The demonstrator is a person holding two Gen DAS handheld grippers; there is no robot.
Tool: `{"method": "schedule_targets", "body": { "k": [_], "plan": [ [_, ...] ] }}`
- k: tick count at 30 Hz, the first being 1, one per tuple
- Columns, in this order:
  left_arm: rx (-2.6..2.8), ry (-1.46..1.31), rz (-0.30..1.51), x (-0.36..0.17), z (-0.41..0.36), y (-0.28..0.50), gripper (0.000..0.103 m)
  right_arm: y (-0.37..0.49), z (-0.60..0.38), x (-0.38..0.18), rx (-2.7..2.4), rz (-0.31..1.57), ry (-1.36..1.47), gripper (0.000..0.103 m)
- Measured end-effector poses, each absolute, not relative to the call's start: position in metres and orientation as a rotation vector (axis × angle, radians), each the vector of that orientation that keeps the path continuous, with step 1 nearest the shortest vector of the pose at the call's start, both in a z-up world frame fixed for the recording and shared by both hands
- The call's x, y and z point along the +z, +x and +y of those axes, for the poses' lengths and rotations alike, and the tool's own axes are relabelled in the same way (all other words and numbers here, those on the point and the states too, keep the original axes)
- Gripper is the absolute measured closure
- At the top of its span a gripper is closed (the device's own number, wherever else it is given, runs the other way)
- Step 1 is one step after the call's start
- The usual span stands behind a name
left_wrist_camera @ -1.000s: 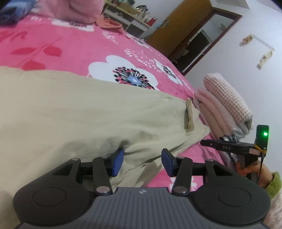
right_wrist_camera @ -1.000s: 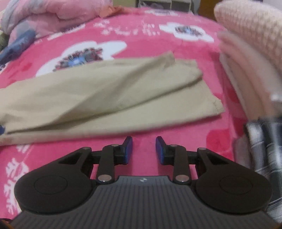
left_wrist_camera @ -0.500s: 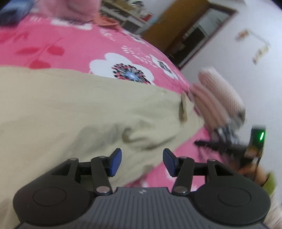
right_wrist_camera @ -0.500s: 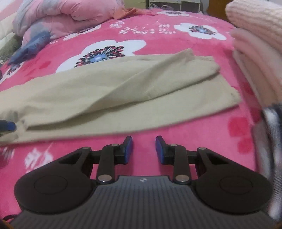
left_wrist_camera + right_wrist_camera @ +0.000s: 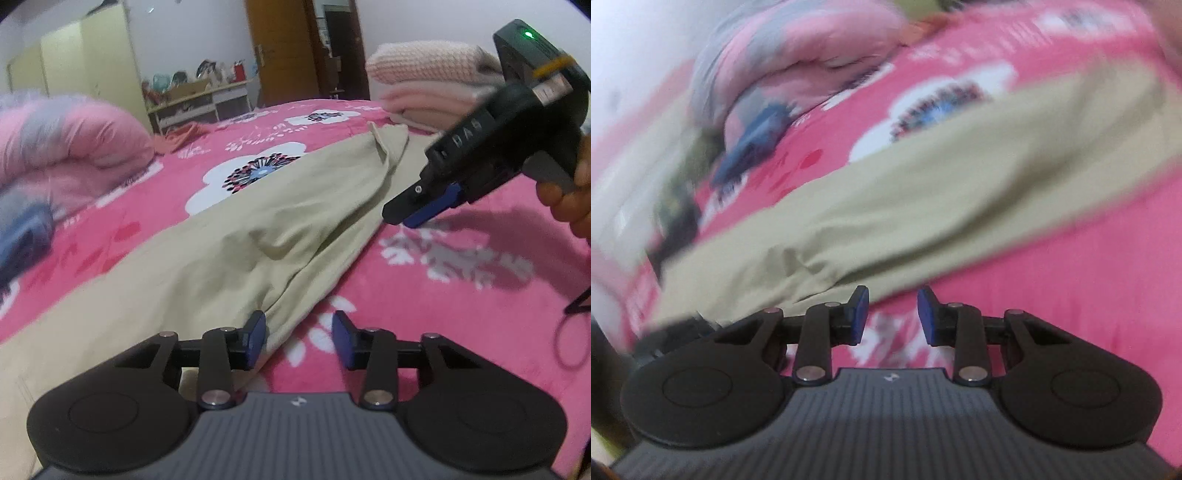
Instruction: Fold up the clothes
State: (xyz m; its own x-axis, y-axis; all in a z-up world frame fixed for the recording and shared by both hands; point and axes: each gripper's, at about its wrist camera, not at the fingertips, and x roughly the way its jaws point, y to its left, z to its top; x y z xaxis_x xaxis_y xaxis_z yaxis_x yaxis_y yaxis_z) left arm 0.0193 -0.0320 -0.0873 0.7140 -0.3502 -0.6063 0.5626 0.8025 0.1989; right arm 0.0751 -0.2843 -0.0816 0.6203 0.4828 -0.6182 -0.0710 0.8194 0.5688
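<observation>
Beige trousers (image 5: 229, 251) lie spread across the pink flowered bedspread (image 5: 461, 314). My left gripper (image 5: 299, 338) sits low at their near edge. Its jaws are closing, with the cloth's edge just inside the left pad and no pad pressing on it. My right gripper (image 5: 417, 218), held by a hand (image 5: 569, 199), hovers just right of the trousers' edge farther up. In the blurred right wrist view the trousers (image 5: 923, 206) stretch across just beyond my right gripper (image 5: 893, 314). Its fingers stand apart over the bedspread with nothing between them.
A stack of folded pink knitwear (image 5: 428, 85) rests at the far right of the bed. A bunched pink quilt (image 5: 55, 140) lies at the left. Beyond the bed are a cluttered shelf (image 5: 199, 96) and a wooden door (image 5: 284, 48).
The left view has rolled level and slid along the trousers' edge, and its jaws have narrowed. The right gripper has swung left along the garment and now looms large in the left view.
</observation>
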Motion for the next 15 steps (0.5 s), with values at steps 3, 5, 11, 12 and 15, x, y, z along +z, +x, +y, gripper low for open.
{"method": "schedule_targets", "body": {
  "k": [3,5,11,12,15],
  "plan": [
    [-0.507,0.374,0.582,-0.088,-0.031,0.022,0.093,0.075,-0.290,-0.097,0.316,0.835,0.703,0.074],
    [-0.488,0.368,0.575,-0.089,-0.031,0.023,0.098,0.080,-0.291,-0.106,0.299,0.818,0.758,0.081],
    [-0.551,0.417,0.535,-0.081,-0.029,0.002,0.100,0.064,-0.290,-0.108,0.265,0.769,0.771,0.100],
    [-0.557,0.441,0.540,-0.085,-0.031,0.001,0.100,0.060,-0.289,-0.106,0.260,0.761,0.764,0.100],
    [-0.566,0.483,0.548,-0.095,-0.035,0.001,0.099,0.056,-0.291,-0.116,0.248,0.775,0.767,0.101]
  ]
}}
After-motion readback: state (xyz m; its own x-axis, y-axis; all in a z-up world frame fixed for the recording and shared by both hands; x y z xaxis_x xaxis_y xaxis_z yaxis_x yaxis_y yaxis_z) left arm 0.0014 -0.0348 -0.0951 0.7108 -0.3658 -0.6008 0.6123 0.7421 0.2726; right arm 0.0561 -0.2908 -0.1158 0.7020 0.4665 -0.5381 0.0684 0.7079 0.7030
